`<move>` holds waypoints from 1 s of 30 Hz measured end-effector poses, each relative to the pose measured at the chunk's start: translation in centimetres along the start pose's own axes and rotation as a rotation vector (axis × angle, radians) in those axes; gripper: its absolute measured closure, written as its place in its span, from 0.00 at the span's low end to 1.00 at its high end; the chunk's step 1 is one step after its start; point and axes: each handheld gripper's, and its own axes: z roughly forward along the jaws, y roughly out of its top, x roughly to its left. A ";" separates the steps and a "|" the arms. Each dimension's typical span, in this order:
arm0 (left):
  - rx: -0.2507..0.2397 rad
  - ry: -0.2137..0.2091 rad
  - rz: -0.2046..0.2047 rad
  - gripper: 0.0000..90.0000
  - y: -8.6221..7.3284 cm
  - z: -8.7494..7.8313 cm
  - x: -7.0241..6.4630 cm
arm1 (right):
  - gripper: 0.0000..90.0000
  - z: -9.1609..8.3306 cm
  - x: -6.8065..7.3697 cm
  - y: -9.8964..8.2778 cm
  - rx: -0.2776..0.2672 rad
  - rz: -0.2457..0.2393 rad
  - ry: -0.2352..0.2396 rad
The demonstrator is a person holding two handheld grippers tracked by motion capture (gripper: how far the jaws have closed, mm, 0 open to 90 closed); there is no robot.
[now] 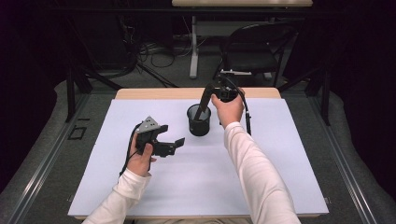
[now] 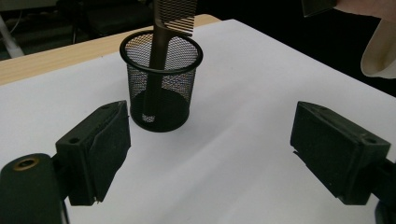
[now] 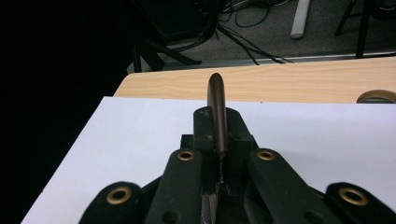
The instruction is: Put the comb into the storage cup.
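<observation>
A black mesh cup (image 1: 199, 120) stands upright on the white sheet near the table's middle. A dark brown comb (image 1: 203, 102) leans in it, handle down inside the cup (image 2: 161, 93), toothed end up (image 2: 177, 16). My right gripper (image 1: 212, 91) is above the cup's far side, shut on the comb's toothed part. In the right gripper view the comb's handle (image 3: 217, 107) sticks out past the shut right gripper (image 3: 217, 140). My left gripper (image 1: 172, 135) rests low, left of the cup. It (image 2: 210, 154) is open, with nothing between its pads (image 2: 100, 149).
A white sheet (image 1: 196, 182) covers most of the wooden table (image 1: 140, 93). Beyond the far edge stand a black chair (image 1: 254, 49) and a white table leg (image 1: 193, 46), with cables on the floor. The person's right forearm (image 1: 252, 168) crosses the sheet's right half.
</observation>
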 end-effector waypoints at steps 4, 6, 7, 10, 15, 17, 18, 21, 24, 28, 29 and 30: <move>0.001 0.000 0.000 0.14 0.0 0.0 0.0 | 0.97 0.0 -0.3 -0.1 -0.007 0.012 0.003; 0.001 -0.001 0.000 0.14 0.0 0.0 0.0 | 0.97 0.0 -0.5 -0.1 -0.009 0.015 0.004; 0.001 -0.001 0.000 0.14 0.0 0.0 0.0 | 0.97 -0.1 -0.5 -0.1 -0.006 0.022 0.002; 0.002 -0.002 0.001 0.14 0.0 0.1 0.0 | 0.97 -0.1 -0.7 -0.2 -0.009 0.031 0.007; 0.005 -0.001 0.001 0.14 0.0 0.1 0.0 | 0.97 -0.2 -1.1 -0.2 -0.012 0.049 0.014; 0.008 0.000 0.002 0.14 0.0 0.1 -0.1 | 0.97 -0.2 -1.3 -0.3 -0.014 0.055 0.014; 0.007 0.000 0.002 0.14 0.0 0.1 -0.1 | 0.97 -0.2 -1.4 -0.3 -0.014 0.060 0.016; 0.004 -0.002 0.001 0.14 0.0 0.1 0.0 | 0.97 -0.2 -1.6 -0.3 -0.014 0.065 0.018; 0.007 -0.002 0.001 0.14 0.0 0.1 0.0 | 0.97 -0.2 -1.8 -0.3 -0.015 0.073 0.024; 0.007 0.000 0.003 0.14 -0.1 0.1 -0.1 | 0.97 -0.3 -2.1 -0.4 -0.019 0.084 0.031; 0.007 0.000 0.003 0.14 -0.1 0.1 -0.1 | 0.97 -0.3 -2.2 -0.5 -0.020 0.088 0.033; 0.008 0.000 0.003 0.14 -0.1 0.1 -0.1 | 0.97 -0.3 -2.3 -0.5 -0.020 0.095 0.034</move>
